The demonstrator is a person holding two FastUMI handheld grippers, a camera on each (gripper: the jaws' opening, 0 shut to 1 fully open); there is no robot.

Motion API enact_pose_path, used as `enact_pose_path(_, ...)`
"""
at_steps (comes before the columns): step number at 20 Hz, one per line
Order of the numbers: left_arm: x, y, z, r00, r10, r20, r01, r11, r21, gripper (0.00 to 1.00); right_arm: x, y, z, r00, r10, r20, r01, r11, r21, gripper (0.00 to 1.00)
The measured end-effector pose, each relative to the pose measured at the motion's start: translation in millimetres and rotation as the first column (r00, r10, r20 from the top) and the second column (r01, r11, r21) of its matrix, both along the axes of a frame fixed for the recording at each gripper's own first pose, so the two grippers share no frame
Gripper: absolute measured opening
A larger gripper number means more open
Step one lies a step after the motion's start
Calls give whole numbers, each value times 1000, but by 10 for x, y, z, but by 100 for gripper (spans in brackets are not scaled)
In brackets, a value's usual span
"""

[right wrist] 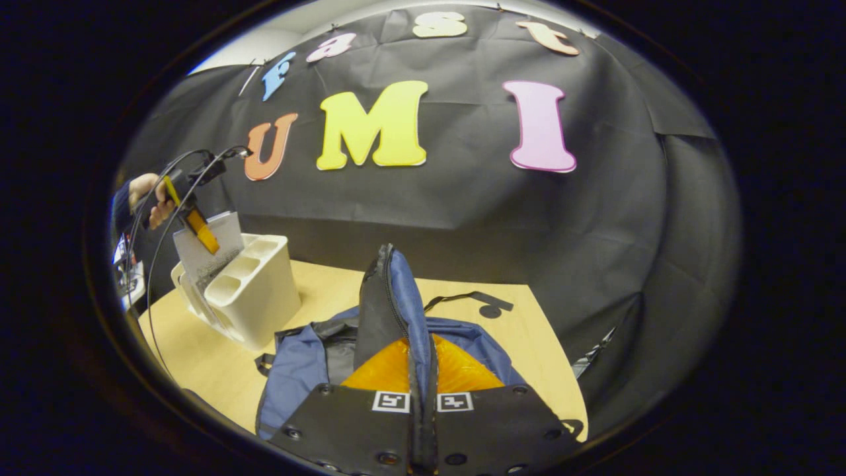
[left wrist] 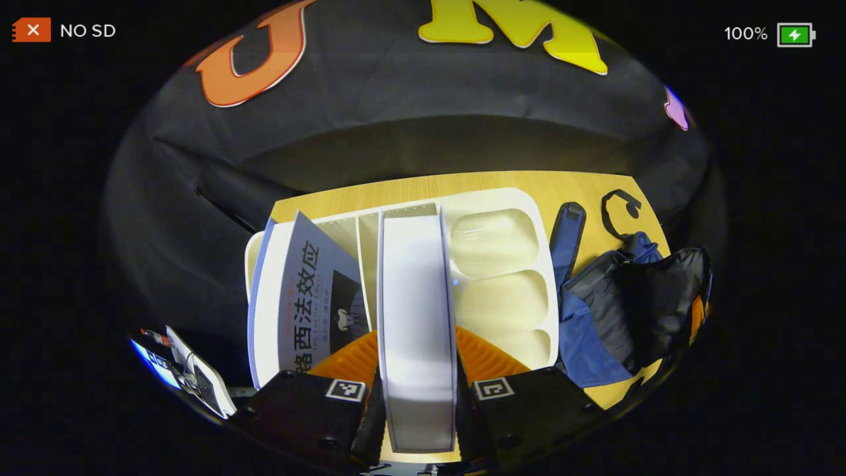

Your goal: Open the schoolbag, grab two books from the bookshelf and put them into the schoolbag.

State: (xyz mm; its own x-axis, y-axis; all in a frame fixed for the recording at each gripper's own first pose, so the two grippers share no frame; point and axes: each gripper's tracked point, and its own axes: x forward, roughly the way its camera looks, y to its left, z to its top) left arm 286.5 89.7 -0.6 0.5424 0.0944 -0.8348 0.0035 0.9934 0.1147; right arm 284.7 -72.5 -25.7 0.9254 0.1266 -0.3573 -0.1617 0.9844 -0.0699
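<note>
In the left gripper view my left gripper (left wrist: 416,344) is shut on a white book (left wrist: 416,297), held edge-on over the white bookshelf (left wrist: 543,264). A second book with a grey cover (left wrist: 310,291) leans in the shelf's left slot. The blue and black schoolbag (left wrist: 628,297) lies to the right of the shelf. In the right gripper view my right gripper (right wrist: 421,360) is shut on the schoolbag's zipped flap (right wrist: 390,297) and holds it upright above the bag (right wrist: 297,370). Far left there, a hand (right wrist: 149,198) holds the left gripper (right wrist: 205,238) with the book (right wrist: 221,258) above the bookshelf (right wrist: 264,291).
Everything stands on a wooden table (right wrist: 211,370) against the black cloth wall. A black strap (right wrist: 476,301) of the bag lies on the table behind it. Cables and small devices (left wrist: 192,377) sit off the table's left edge.
</note>
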Motion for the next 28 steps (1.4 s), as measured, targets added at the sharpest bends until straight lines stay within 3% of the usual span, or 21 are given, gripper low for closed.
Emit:
enact_pose_path(4, -344, -20, 168, 997, 33, 76, -30, 999, -36, 45, 60, -67, -91, 999, -33, -25, 34, 999, 30, 0)
enact_pose_path(6, -561, -36, 207, 996, 39, 83, -33, 996, -78, 49, 76, -101, -143, 998, -47, -52, 49, 998, 41, 0)
enact_pose_path(7, -676, -44, 215, 995, 52, 86, -43, 994, -99, 45, 78, -117, -149, 997, -53, -58, 55, 998, 38, 0)
enact_pose_path(17, -1576, 65, 254, 985, 97, 143, -63, 972, -228, 45, 115, -71, -158, 994, -77, -77, 76, 997, -6, 1)
enact_pose_path(21, -1872, -79, 225, 982, 141, 129, -78, 912, -403, 45, 106, -29, -107, 993, -77, -86, 76, 997, -11, 0)
enact_pose_path(27, -1974, -281, 157, 981, 162, 110, -61, 787, -613, 49, 86, 6, -51, 992, -74, -104, 69, 996, -50, 0)
enact_pose_path(28, -1958, -323, 168, 978, 168, 120, -53, 768, -638, 45, 90, 14, -46, 991, -74, -108, 68, 996, -54, 0)
